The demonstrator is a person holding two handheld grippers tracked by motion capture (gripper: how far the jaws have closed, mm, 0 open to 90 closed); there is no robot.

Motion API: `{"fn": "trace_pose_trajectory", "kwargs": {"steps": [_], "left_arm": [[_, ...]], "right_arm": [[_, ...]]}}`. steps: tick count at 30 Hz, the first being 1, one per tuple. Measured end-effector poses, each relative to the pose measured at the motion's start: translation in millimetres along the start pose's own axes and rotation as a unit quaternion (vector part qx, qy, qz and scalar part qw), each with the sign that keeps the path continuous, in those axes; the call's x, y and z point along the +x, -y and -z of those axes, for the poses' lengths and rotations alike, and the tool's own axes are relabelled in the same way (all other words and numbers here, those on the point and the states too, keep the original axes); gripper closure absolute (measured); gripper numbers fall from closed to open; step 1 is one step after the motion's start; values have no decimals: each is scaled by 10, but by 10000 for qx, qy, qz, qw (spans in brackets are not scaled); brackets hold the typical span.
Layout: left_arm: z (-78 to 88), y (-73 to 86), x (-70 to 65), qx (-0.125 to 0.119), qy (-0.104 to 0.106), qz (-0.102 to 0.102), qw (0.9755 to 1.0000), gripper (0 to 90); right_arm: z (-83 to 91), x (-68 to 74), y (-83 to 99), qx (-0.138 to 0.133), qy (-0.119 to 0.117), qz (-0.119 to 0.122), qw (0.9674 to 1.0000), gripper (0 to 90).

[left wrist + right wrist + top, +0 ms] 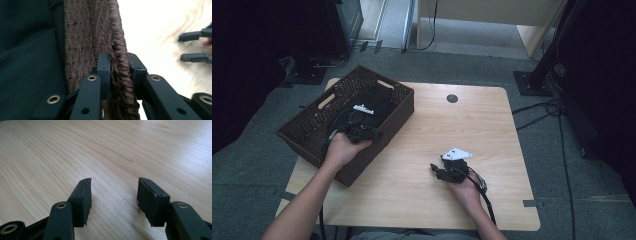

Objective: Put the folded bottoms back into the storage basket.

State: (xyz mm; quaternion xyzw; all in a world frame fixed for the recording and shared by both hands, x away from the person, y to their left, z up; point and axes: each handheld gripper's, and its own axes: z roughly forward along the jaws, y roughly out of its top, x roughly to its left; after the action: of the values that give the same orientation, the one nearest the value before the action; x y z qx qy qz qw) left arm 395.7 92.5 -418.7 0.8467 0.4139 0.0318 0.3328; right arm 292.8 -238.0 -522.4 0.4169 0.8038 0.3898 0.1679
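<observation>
One pale wooden table with rounded corners takes up the middle of the high view, standing on grey carpet, with a small dark round disc set into its top near the far edge. At the left of that frame a dark brown woven rectangular basket sits on the table, turned at an angle and overhanging the table's left edge; black cloth lies inside it. The person's left forearm comes up from the lower left of the high view, and the left gripper sits at the near long wall of the basket. In the left gripper view that gripper is clamped on the basket's braided rim, one black jaw inside against the woven wall and the other outside, both pressing on the weave, with the black cloth filling the left of the frame. The right gripper lies low over bare wood at the lower centre-right of the high view, well apart from the basket. In the right gripper view its jaws stand apart, with nothing but wood grain between them.
</observation>
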Motion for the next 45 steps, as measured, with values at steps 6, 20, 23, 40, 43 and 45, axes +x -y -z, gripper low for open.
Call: {"fn": "trace_pose_trajectory", "kwargs": {"steps": [6,20,23,40,43,45], "left_arm": [[123,82,206,-167,-353,505,9980,753],[279,141,551,-395,-1136,1508,9812,748],[226,82,500,-421,-1330,1588,9774,739],[669,-72,273,-1132,-565,1142,9854,445],[605,-130,84,-1137,-315,949,9885,421],[543,-143,-9,-1102,-169,879,9899,408]], "right_arm": [[1,-6,0,2,-34,-24,10000,453],[-4,-6,-4,-5,-20,8,10000,454],[-8,-7,-6,-3,-23,17,10000,454],[-8,-5,-6,2,-30,16,10000,449],[-7,-6,-6,-1,-36,11,10000,447],[-6,-3,-5,0,-33,20,10000,443]]}}
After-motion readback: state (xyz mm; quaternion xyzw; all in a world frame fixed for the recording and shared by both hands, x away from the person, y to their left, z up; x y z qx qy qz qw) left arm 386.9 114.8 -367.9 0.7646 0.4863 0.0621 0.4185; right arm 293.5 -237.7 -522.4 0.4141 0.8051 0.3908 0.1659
